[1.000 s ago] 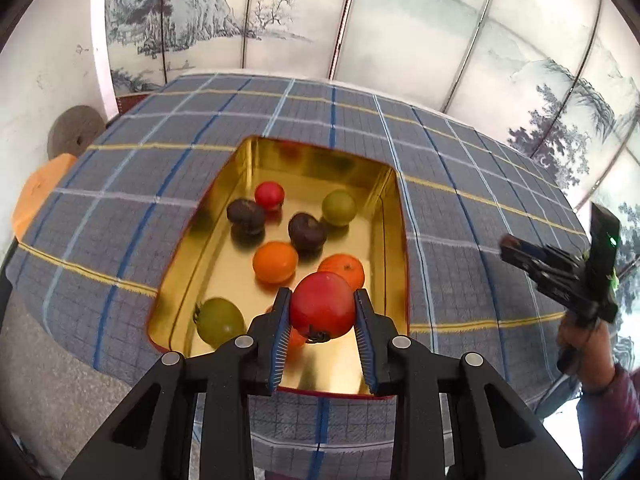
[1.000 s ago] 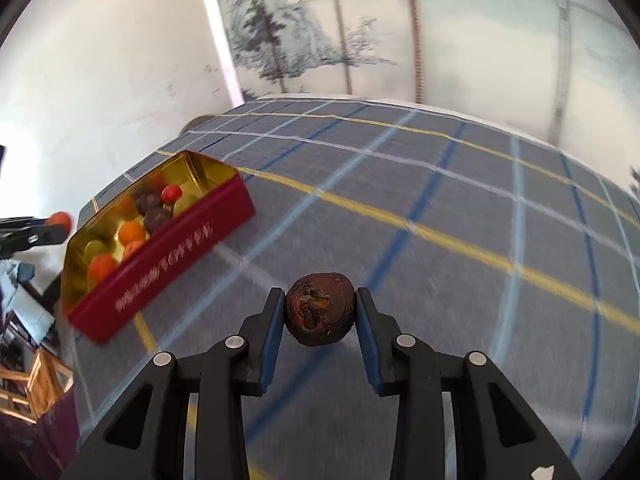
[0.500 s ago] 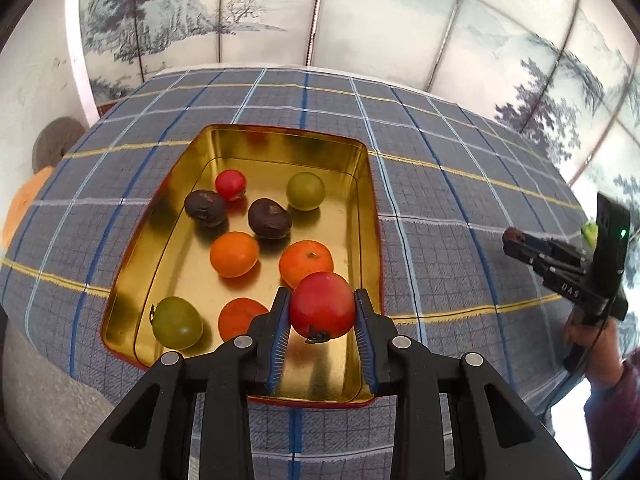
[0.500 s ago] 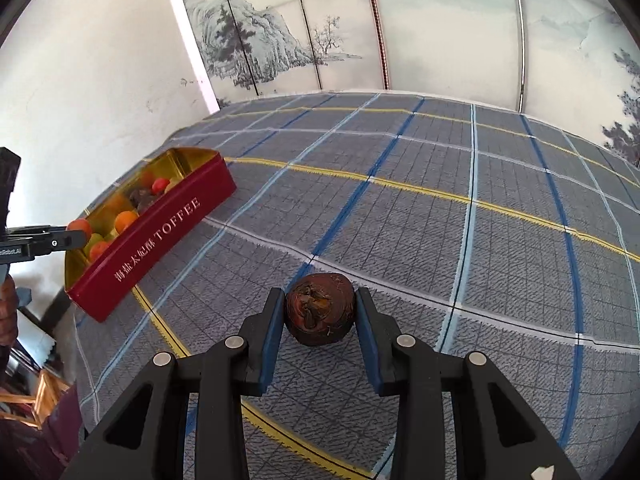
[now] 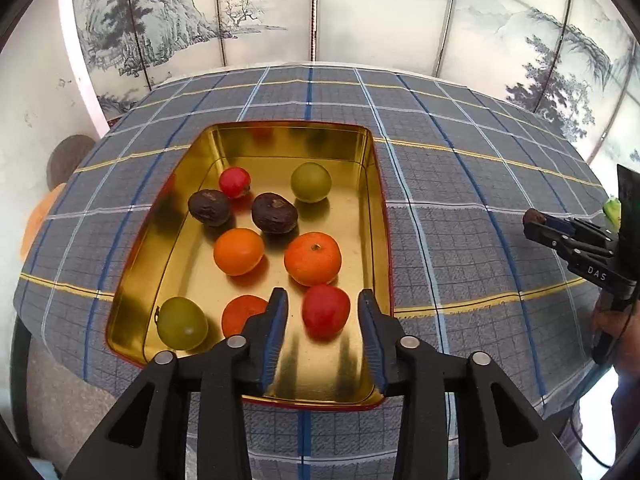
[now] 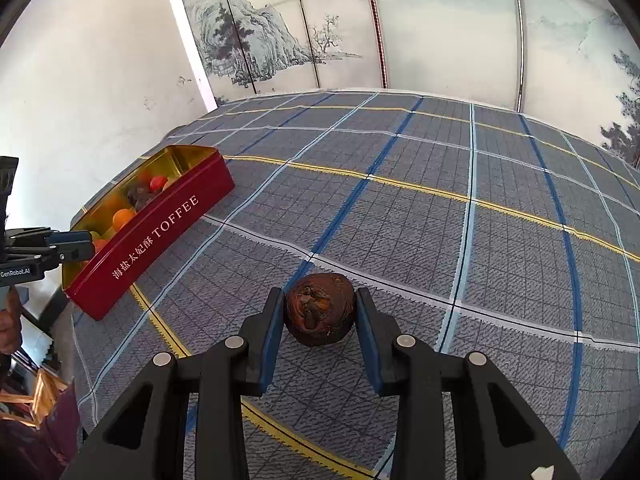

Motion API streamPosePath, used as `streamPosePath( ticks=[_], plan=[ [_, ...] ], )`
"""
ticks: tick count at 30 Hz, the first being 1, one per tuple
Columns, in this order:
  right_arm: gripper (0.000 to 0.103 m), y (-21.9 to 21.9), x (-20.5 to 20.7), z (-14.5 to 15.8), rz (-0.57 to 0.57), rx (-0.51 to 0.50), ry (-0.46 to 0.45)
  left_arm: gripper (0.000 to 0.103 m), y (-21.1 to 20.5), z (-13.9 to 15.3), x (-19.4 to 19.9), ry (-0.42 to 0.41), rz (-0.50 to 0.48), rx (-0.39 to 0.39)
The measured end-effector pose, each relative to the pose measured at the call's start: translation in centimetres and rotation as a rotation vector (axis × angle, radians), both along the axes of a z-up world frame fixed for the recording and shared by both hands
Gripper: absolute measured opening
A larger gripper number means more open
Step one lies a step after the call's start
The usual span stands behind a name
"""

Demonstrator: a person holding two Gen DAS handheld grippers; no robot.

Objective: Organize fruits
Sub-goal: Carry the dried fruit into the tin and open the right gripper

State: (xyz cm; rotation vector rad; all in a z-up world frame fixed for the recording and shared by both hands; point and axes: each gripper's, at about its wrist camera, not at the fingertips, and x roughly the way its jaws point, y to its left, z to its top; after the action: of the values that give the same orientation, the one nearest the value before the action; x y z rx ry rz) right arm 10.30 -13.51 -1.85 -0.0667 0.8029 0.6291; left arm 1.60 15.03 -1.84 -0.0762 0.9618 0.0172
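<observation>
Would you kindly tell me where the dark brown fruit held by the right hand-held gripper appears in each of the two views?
Left wrist view: the dark brown fruit is a small dark tip at the far right edge, at the end of the right hand-held gripper.
Right wrist view: bottom centre, clamped between the fingers.
Shared landmark: the tin of fruit on the checked tablecloth.

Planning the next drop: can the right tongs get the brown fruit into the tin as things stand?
Probably yes. The right tongs are shut on the brown fruit, the tin is open-topped, and bare cloth lies between. The left tongs hover open over the tin's near end, so aim farther along.
</observation>
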Motion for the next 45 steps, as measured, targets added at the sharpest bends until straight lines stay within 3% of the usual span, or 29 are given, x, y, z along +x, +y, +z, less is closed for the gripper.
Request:
streamPosePath(
  ticks=[1, 3, 10, 14, 21, 28, 29, 30, 32, 41, 45],
  plan=[
    [0.033, 0.1, 0.0, 0.1, 0.001, 0.002, 0.001, 0.051, 0.0, 0.1, -0.1, -0.006, 0.005, 0.004],
    [0.033, 0.3, -0.2, 0.6, 0.009, 0.014, -0.002, 0.071, 0.1, 0.3, -0.3, -0.024, 0.023, 0.025],
    [0.033, 4.1, -1.1, 4.5, 0.114, 0.079, -0.045, 0.074, 1.1, 1.4, -0.9, -0.085, 0.087, 0.073],
    [0.033, 8.7, -1.3, 6.2, 0.226, 0.118, -0.046, 0.074, 2.3, 1.5, -1.3, -0.090, 0.145, 0.102],
    [0.034, 16.8, -0.3, 5.5, 0.348, 0.125, 0.001, 0.074, 4.5, 1.5, -1.9, -0.071, 0.173, 0.080],
    [0.035, 21.6, 1.3, 4.7, 0.353, 0.116, 0.014, 0.074, 6.2, 1.5, -2.8, -0.094, 0.239, 0.091],
    [0.042, 21.8, 1.5, 4.7, 0.348, 0.112, 0.005, 0.074, 6.4, 1.6, -3.0, -0.101, 0.248, 0.090],
    [0.058, 22.2, 1.6, 4.8, 0.344, 0.114, -0.002, 0.074, 6.6, 1.8, -3.1, -0.108, 0.259, 0.093],
    [0.079, 22.3, 1.4, 5.5, 0.334, 0.149, -0.020, 0.074, 7.0, 2.0, -3.5, -0.110, 0.274, 0.099],
    [0.083, 19.6, -4.6, 8.3, 0.339, 0.169, -0.178, 0.074, 7.7, 4.5, -5.5, -0.197, 0.276, 0.077],
    [0.088, 17.2, -6.7, 8.3, 0.319, 0.172, -0.184, 0.080, 7.4, 5.8, -6.4, -0.228, 0.264, 0.066]
  ],
)
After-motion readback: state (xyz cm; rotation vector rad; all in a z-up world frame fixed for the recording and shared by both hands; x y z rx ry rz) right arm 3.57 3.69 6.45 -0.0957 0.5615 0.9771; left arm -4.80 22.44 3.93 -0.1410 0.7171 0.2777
